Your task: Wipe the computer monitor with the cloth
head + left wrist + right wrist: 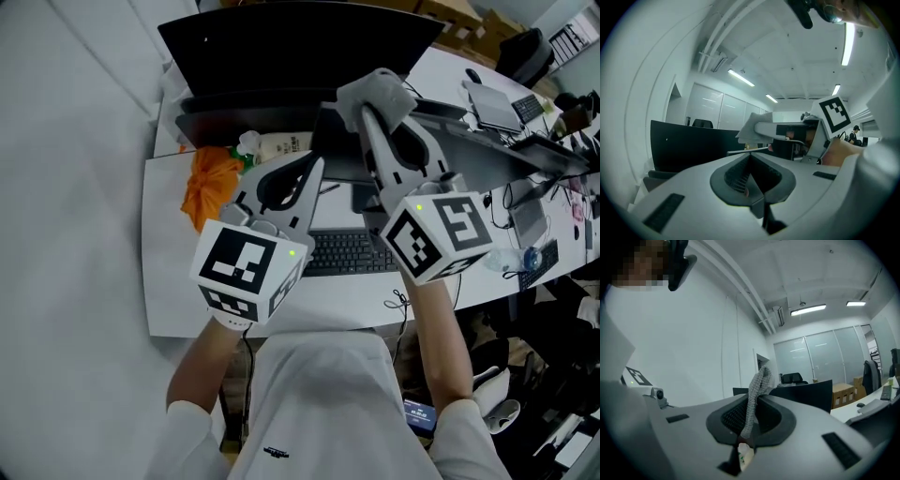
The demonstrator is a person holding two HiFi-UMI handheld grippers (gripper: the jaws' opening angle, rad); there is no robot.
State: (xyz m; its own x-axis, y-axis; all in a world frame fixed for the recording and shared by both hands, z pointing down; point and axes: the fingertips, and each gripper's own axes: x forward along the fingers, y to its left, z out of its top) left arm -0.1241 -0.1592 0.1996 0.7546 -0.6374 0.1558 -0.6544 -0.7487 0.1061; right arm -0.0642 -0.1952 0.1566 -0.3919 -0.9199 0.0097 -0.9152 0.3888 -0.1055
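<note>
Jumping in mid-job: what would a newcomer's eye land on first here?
The right claw pinches a grey cloth, held up close to the dark monitor at the back of the desk. The left claw sits lower beside it, shut on nothing. A crumpled orange cloth lies on the desk to the left of the keyboard.
</note>
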